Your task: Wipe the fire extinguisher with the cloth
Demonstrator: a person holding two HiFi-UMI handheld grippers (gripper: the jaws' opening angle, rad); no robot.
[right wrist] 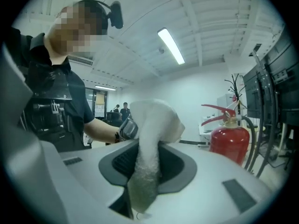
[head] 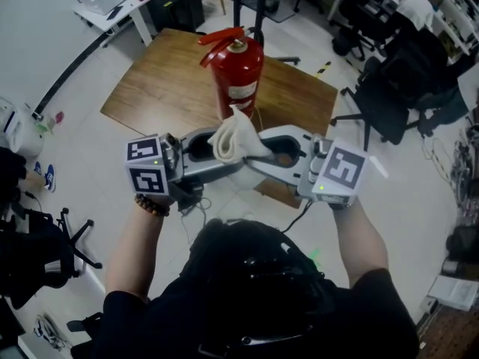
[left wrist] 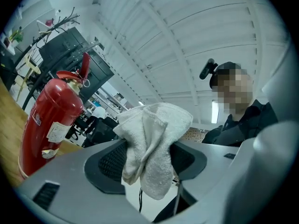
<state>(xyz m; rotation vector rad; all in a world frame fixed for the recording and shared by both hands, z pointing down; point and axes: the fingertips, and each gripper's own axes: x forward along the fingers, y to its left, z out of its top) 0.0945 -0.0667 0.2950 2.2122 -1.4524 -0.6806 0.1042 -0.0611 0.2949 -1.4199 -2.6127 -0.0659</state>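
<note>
The white cloth (head: 234,139) is held up between the two grippers, which are set nose to nose at 6 o'clock of the red fire extinguisher (head: 238,69). The extinguisher is stood upright on a brown wooden table (head: 157,88), apart from the cloth. The cloth is pinched by the right gripper (right wrist: 147,169), whose jaws are pressed onto a narrow fold of it. The left gripper (left wrist: 149,167) is spread wide; the bunched cloth is seen between its jaws but is not squeezed. In the left gripper view the extinguisher is found at 9 o'clock of the cloth, in the right gripper view at 3 o'clock.
</note>
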